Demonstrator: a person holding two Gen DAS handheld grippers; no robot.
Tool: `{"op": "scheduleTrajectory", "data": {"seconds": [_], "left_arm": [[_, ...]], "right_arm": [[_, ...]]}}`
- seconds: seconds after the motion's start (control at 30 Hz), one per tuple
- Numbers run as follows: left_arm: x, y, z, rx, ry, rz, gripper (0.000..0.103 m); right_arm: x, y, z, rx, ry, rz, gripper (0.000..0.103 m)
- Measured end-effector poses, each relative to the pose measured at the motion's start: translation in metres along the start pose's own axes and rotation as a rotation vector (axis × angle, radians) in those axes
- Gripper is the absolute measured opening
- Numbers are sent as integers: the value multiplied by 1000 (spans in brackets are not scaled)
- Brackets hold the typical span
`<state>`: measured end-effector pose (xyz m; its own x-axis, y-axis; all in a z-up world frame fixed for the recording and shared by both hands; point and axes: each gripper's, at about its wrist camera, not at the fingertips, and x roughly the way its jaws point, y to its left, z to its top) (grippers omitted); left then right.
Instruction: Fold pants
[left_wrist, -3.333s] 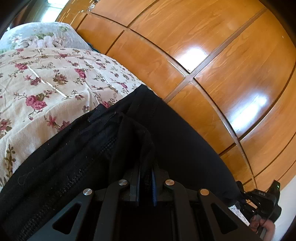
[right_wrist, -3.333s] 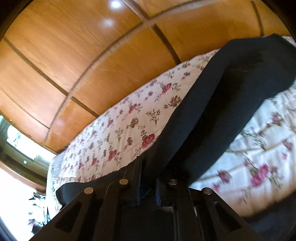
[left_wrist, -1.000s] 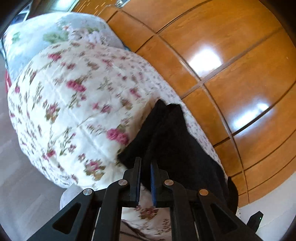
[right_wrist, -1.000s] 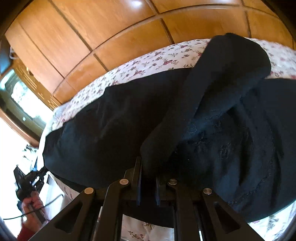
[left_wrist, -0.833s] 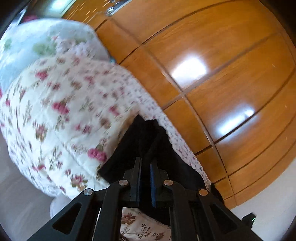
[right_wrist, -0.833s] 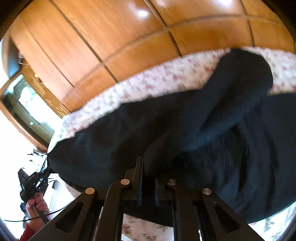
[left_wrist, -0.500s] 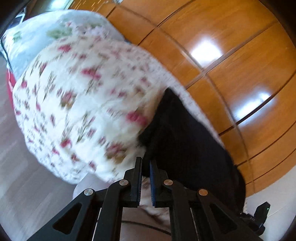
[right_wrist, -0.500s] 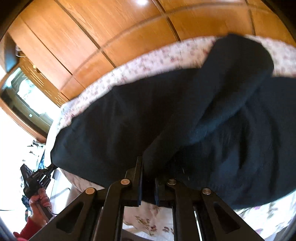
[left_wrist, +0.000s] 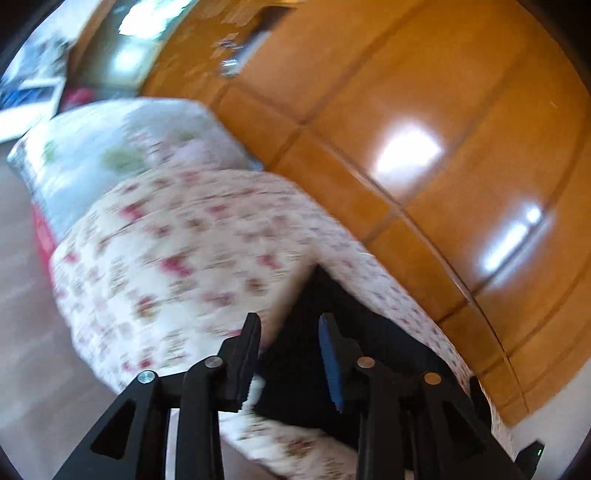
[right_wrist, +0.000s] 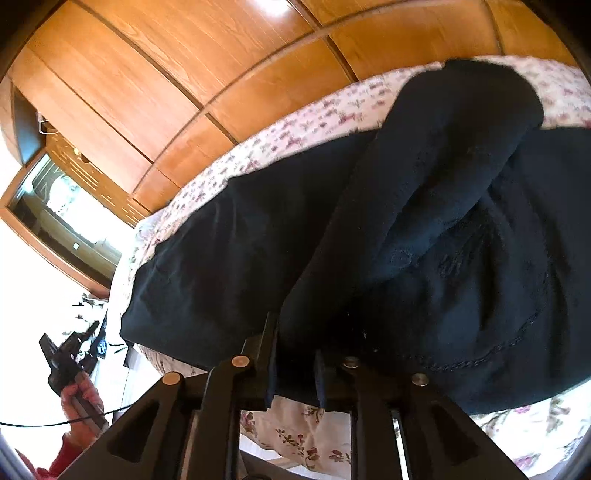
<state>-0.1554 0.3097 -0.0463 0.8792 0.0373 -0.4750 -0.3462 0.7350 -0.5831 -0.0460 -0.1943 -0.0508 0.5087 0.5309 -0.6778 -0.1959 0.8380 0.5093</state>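
A: L gripper (left_wrist: 290, 334), what's it doing?

B: Jaws have just been opening. Nothing pinched now; the hem end of the black pants (left_wrist: 332, 332) is lying past the tips, w/ the pads apart and off the cloth.

A: And the R gripper (right_wrist: 295, 365)?

B: Also just been opening, but only a crack. A raised ridge of the pants (right_wrist: 369, 229) is sitting between the pads. Can't say for sure whether they're pressing on it or just flanking it; the gap looks about as wide as the cloth.

A: Which way are the pants lying?

B: Across the floral bedspread (left_wrist: 177, 251), long axis running L-R in the R wrist view, parallel to the wooden wardrobe doors (right_wrist: 192, 85) behind. Waist end w/ the stitched seam is sitting near the R tool; leg end is stretching off left toward the L tool (right_wrist: 70, 354), seen small at the bed's corner in the person's hand (right_wrist: 79, 397). So each hand is nearer its own end.

A: Anything hard to read?

B: L view is smearing w/ motion blur, so the hem edge is vague. The near edge of the pants is hiding behind the R gripper frame. How many layers are stacked, can't tell.
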Motion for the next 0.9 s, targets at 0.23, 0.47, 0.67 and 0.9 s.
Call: {"op": "scheduleTrajectory", "data": {"seconds": [0.23,0.47,0.67,0.9], "left_arm": [[48,-112,-26,246,162,-205,36],[96,-226,-93,389,388,-421,46],[116,-309,-150,500,516,-575,63],[133,-365,-194,609,597,-618,68]], "right_arm": [[-37,-10,15,-22,-139,-57,22],[-67,-54,28,37,-178,-287,22],[-79,-99,36,100,-169,-466,22],[-85,-133,30,218,-166,-428,22]]}}
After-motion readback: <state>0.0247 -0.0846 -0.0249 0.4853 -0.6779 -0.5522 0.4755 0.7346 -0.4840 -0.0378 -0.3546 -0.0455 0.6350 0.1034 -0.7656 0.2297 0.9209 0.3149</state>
